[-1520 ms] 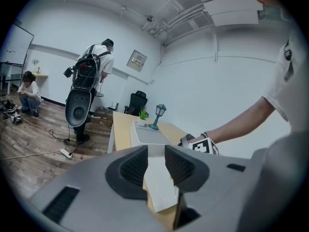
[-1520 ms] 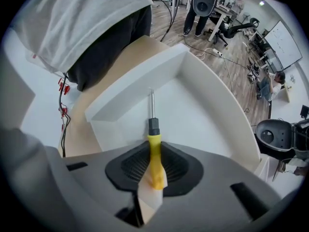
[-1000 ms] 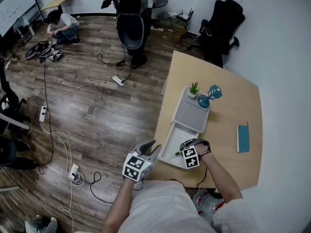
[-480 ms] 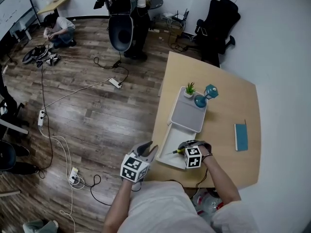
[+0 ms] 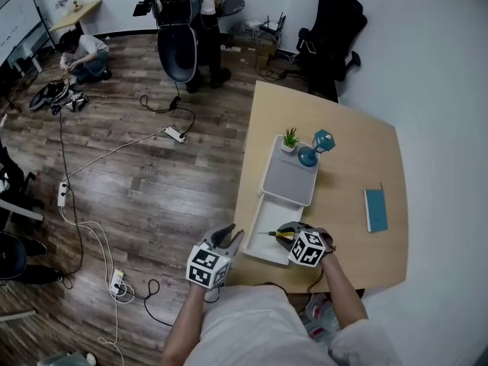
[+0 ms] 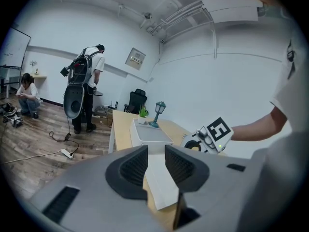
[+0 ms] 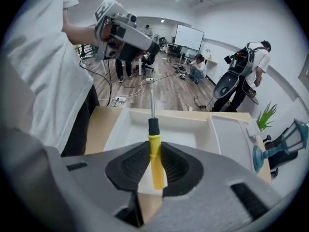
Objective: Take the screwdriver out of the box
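Yellow-handled steel-shaft screwdriver clamped by handle in right gripper; long axis runs along jaws, tip pointing ahead over shallow white open box; seemingly lifted clear of box floor; left gripper jaws apart, empty, left of box; right carries the move.

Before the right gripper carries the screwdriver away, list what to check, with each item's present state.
1. Grip: right gripper shut on the screwdriver by its yellow handle: ok.
2. Tip lifted clear of the box rim: cannot tell.
3. Spare hand: left gripper open and empty: ok.
4. Path: left gripper apart from the box: ok.
5. Bare table beside the box for setting down: ok.
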`<state>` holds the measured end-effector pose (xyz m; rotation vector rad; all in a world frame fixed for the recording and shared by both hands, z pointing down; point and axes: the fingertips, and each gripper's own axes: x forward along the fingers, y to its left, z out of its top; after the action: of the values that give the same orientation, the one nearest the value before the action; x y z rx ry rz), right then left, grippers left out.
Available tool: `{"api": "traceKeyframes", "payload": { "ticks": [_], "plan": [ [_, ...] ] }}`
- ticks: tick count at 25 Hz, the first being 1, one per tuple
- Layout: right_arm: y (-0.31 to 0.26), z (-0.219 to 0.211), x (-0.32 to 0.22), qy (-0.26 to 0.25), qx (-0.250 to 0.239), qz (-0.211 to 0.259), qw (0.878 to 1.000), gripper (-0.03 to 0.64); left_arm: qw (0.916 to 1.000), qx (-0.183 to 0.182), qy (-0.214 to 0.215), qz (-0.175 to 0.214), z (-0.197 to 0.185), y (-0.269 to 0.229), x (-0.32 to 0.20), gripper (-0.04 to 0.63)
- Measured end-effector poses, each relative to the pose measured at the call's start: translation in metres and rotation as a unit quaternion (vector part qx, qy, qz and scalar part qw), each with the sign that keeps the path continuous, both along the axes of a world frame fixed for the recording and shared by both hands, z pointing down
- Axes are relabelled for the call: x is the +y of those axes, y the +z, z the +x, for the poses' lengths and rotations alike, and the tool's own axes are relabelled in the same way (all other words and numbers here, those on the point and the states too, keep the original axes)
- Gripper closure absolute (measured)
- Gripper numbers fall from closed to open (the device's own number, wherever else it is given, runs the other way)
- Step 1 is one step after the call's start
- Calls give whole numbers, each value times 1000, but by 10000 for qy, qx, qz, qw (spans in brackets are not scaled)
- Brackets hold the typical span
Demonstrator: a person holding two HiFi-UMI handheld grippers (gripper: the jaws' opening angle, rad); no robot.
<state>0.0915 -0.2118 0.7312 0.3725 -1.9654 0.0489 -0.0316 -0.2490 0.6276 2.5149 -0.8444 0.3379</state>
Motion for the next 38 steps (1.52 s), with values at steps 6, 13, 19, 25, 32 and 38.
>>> {"api": "traceKeyframes", "payload": {
  "ticks": [6,13,19,25,32,38],
  "plan": [
    [-22,-8,-6,836,-746,143,9936,538,10000,24,-72,-4,1,2,-1,491],
    [-51,-20,-9,1653,-1674,390,9711,538,10000,16,-15,11,8,2,2,491],
    [-77,-22,-12,2332,-2411,654,9398,538,10000,37,-22,-1,15,0,7,491],
    [-90,-15,-16,3001,-2919,904,9036,538,9999,48,142,57,27,-3,8,491],
    [-96,-6,-17,3860,-3560,1066,8444,538,9998,40,189,63,30,-3,10,492],
    [-89,5,-13,4345,-3694,1172,8130,537,9998,37,178,57,29,0,7,492]
  ]
}}
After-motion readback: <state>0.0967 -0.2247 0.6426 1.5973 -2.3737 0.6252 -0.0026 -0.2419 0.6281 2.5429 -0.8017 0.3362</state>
